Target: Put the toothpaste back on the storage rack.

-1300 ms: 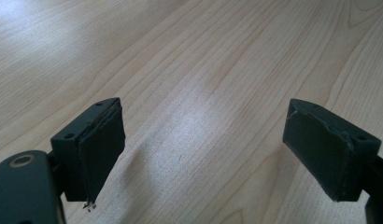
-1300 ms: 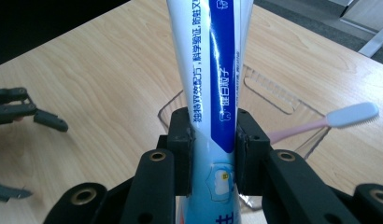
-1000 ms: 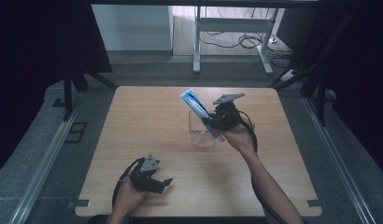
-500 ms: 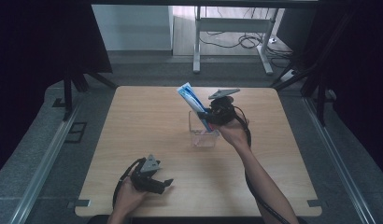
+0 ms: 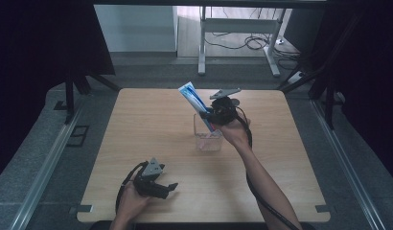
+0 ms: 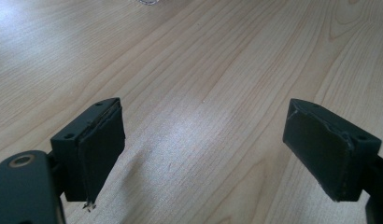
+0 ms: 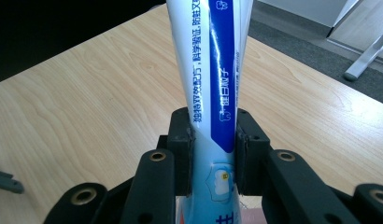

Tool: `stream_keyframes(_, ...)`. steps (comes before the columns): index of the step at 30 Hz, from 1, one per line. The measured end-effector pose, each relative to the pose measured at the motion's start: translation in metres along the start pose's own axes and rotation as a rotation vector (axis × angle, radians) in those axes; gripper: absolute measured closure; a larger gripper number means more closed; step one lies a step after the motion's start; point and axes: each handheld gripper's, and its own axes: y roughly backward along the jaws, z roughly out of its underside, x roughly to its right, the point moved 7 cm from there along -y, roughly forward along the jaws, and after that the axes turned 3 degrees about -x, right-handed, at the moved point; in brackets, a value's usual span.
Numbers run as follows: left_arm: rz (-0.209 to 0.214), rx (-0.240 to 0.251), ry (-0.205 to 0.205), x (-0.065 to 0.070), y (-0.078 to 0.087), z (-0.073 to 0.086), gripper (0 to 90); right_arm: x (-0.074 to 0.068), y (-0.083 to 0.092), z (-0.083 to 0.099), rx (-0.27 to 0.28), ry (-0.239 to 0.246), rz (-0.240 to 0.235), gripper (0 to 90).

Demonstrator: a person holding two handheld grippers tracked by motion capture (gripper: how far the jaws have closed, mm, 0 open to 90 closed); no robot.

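While its two jaws press on either side of a white-and-blue toothpaste tube (image 7: pixel 212 84), the right gripper (image 5: pixel 214 115) holds that tube tilted, its flat upper end leaning toward the far edge of the tabletop (image 5: pixel 137 139). The tube's lower end dips into a clear container (image 5: pixel 207 139) that stands near the middle of the tabletop, a little toward the far edge; whether the tube touches the container's floor I cannot tell. Near the front edge, left of centre, the left gripper (image 6: pixel 206 149) rests low over bare wood in the person's left hand (image 5: pixel 130 203), its jaws spread wide with nothing between them.
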Motion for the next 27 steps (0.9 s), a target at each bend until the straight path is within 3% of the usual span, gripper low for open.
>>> stream_keyframes(13, 0.007, 0.001, 0.001, 0.0, 0.0, 0.0, 13.1, 0.009, -0.015, 0.008, -0.004, 0.014, 0.013, 72.3)
stream_keyframes(27, 0.01, -0.002, -0.002, 0.001, -0.001, 0.001, 13.1, 0.011, -0.027, 0.023, -0.021, 0.04, 0.013, 72.1)
